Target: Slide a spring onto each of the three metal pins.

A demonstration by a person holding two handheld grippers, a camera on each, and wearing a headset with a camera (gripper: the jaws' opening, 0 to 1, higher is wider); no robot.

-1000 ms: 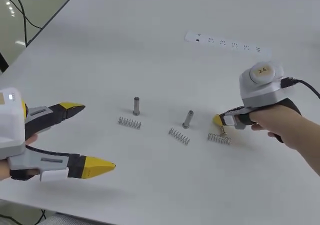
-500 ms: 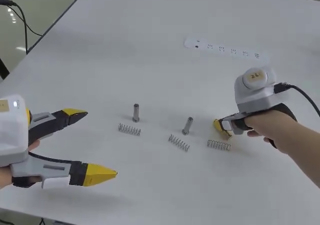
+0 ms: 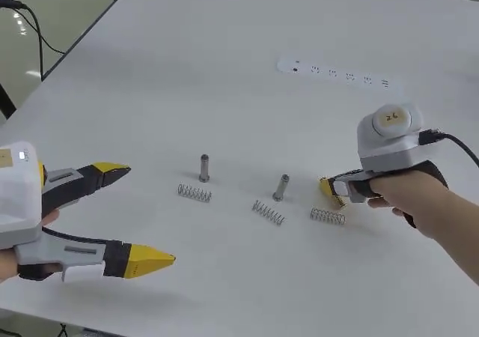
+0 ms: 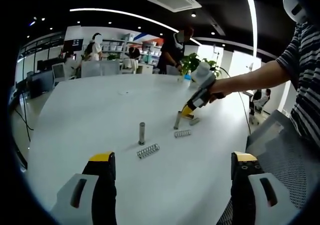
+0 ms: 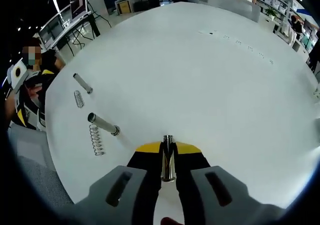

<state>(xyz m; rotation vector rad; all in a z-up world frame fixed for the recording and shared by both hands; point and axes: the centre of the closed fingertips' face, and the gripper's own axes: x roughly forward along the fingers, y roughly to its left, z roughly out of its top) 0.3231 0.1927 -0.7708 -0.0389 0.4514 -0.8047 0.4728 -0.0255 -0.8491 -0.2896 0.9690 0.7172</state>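
Two metal pins stand upright on the white table: one at the left point(image 3: 203, 168) and one in the middle point(image 3: 281, 187). A spring lies by each, the left spring point(image 3: 194, 194) and the middle spring point(image 3: 267, 213). The third spring point(image 3: 328, 216) lies just below my right gripper point(image 3: 333, 189). That right gripper point(image 5: 167, 147) is shut on the third pin point(image 5: 167, 157), whose end sticks out past the yellow tips. My left gripper point(image 3: 142, 216) is held open at the lower left, well short of the left pin point(image 4: 141, 133) and its spring point(image 4: 148, 151).
A white power strip point(image 3: 335, 73) lies at the far side of the table point(image 3: 224, 90). A black cable point(image 3: 34, 22) hangs off the table's left edge. People and office desks are in the background of the left gripper view.
The right gripper has shifted slightly to the right, still shut on its pin. The left gripper, the standing pins and the springs stay where they were.
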